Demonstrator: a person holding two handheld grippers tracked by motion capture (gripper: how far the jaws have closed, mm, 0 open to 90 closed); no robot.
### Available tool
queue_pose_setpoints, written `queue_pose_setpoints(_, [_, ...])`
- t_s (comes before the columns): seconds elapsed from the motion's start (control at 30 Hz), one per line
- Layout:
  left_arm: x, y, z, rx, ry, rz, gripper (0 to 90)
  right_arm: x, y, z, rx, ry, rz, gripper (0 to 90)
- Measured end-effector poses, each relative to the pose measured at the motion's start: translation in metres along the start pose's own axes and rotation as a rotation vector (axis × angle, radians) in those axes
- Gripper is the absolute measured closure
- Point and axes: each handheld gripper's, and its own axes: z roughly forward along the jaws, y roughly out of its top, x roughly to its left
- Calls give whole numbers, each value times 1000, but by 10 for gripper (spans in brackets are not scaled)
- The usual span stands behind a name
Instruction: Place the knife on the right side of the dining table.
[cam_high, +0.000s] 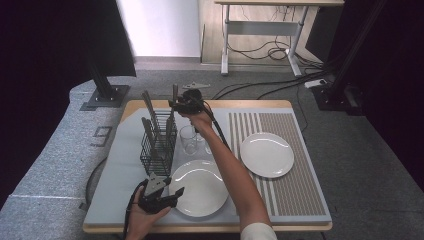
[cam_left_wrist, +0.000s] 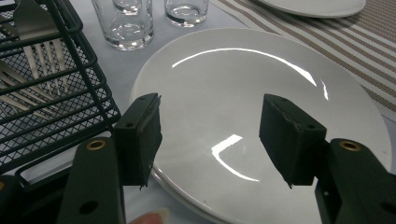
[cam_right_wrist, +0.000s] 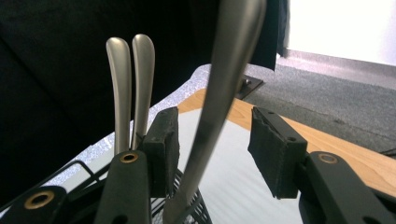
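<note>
A black wire cutlery basket (cam_high: 157, 142) stands at the left of the table with several steel handles sticking up out of it. My right gripper (cam_high: 181, 105) (cam_right_wrist: 215, 135) is above the basket's far corner. A steel cutlery handle (cam_right_wrist: 224, 79) (cam_high: 175, 92) stands upright between its jaws, and the pads (cam_right_wrist: 162, 144) stay clear of it on both sides. Two more handles (cam_right_wrist: 130, 88) rise just beyond the left jaw. My left gripper (cam_high: 167, 192) (cam_left_wrist: 210, 128) is open near the front edge, its jaws hovering over the rim of a white plate (cam_left_wrist: 243, 84) (cam_high: 200, 187) with nothing between them.
Two or three clear glasses (cam_high: 189, 140) (cam_left_wrist: 126, 25) stand between the basket and my right forearm. A second white plate (cam_high: 266, 154) lies on the striped mat (cam_high: 295, 185) at the right. Forks (cam_left_wrist: 42, 51) show through the basket's mesh (cam_left_wrist: 56, 107).
</note>
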Motion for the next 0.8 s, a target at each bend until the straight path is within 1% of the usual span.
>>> queue_pose_setpoints(0.13, [3,0,-2,-3,7,-4,389,0,0,8,12,1,8,530])
queue_pose_setpoints(0.2, [5,0,-4,-8,10,-9,388,0,1,10,12,12,25,551])
queue_pose_setpoints(0.23, [5,0,-4,-8,10,-10,388,0,1,10,10,19,31,570])
queue_pose_setpoints(0.3, [6,0,-4,-10,11,-12,388,2,2,11,15,24,20,627])
queue_pose_setpoints(0.37, [6,0,-4,-9,11,-11,389,3,2,11,17,15,1,678])
queue_pose_setpoints(0.47, [4,0,-4,-7,7,-6,389,3,3,10,13,0,-3,747])
queue_pose_setpoints(0.5, [4,0,-4,-7,6,-5,388,3,3,9,13,-1,-1,755])
queue_pose_setpoints(0.6, [3,0,-3,-6,5,-4,388,3,2,6,2,12,10,781])
queue_pose_setpoints(0.8, [4,0,-4,-9,9,-8,388,3,3,-2,-34,63,47,822])
